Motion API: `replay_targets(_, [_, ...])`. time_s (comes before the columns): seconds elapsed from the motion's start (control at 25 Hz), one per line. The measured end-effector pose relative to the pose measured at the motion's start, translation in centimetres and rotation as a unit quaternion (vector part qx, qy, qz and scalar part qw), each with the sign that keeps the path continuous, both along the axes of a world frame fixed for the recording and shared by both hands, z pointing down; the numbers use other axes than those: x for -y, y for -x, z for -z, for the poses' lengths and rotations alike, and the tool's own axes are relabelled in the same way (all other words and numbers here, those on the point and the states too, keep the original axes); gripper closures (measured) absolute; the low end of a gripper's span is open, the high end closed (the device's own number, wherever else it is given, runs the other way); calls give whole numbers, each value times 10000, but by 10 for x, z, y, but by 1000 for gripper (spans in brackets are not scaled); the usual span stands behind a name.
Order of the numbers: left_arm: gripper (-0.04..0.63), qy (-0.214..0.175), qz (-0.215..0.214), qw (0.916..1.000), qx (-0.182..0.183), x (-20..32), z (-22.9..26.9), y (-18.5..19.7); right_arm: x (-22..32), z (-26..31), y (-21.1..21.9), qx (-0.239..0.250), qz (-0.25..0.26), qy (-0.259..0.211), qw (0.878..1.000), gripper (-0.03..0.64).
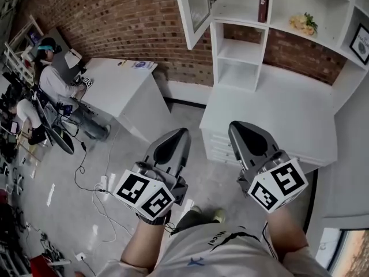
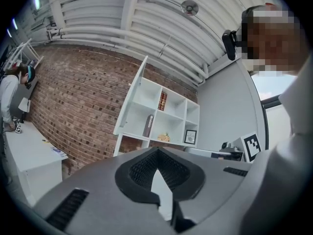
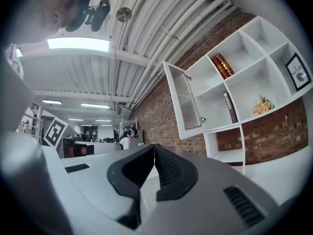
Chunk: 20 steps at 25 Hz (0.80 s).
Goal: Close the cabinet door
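Observation:
The white cabinet door (image 1: 196,7) with a ribbed glass panel stands swung open at the top left of the white shelf unit (image 1: 242,56). It also shows in the left gripper view as the door (image 2: 131,102) and in the right gripper view as the door (image 3: 182,102) with a small knob (image 3: 202,119). My left gripper (image 1: 183,133) and right gripper (image 1: 235,126) are held level side by side, well short of the door. Both are shut and hold nothing, as the left gripper (image 2: 157,151) and right gripper (image 3: 155,147) show in their own views.
A white desk (image 1: 277,114) with drawers (image 1: 219,146) sits below the shelves. The shelves hold a red book (image 1: 263,2), flowers (image 1: 302,23) and a framed picture (image 1: 361,42). A second white desk (image 1: 124,82) and a seated person (image 1: 55,79) are at left. Cables (image 1: 98,195) trail on the floor.

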<state>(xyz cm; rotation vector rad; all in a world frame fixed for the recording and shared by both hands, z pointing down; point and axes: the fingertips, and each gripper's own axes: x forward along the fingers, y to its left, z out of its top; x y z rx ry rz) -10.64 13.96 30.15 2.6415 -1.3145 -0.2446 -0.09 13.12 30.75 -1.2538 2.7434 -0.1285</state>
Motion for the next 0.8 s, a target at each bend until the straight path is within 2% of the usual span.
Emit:
replay_targets(0.4, [584,-61,-88,9999,15,23,-5,-8,19,-8,11,-251,20,-88,9996,600])
replay_targets(0.8, [584,-192,-145,9996,-113,108,-2,13,104,-4,31,-502,-166,-145,9985,599])
